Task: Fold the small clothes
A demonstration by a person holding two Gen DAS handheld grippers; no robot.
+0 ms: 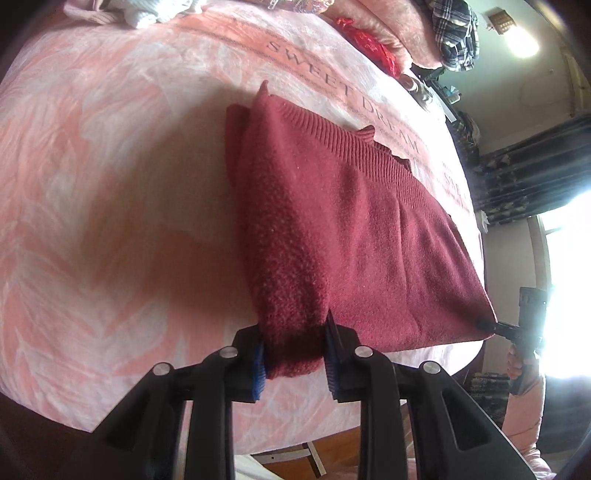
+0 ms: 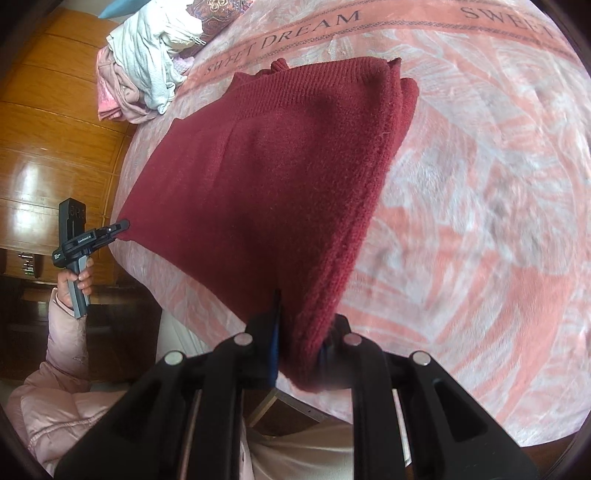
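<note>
A dark red knitted sweater (image 1: 343, 221) lies partly folded on the pink bedspread (image 1: 110, 166). My left gripper (image 1: 295, 354) is shut on its near left corner. My right gripper (image 2: 301, 354) is shut on the opposite near corner of the sweater (image 2: 266, 177). Both near corners are raised off the bed, and the ribbed hem lies at the far side. In the left wrist view the right gripper (image 1: 487, 325) shows at the sweater's right corner. In the right wrist view the left gripper (image 2: 123, 225) shows at the left corner.
A pile of pale clothes (image 2: 147, 70) sits at the far corner of the bed. Pillows and a plaid garment (image 1: 458, 33) lie at the head end. A wooden wardrobe (image 2: 48, 129) stands beside the bed. The bed's front edge is just below the grippers.
</note>
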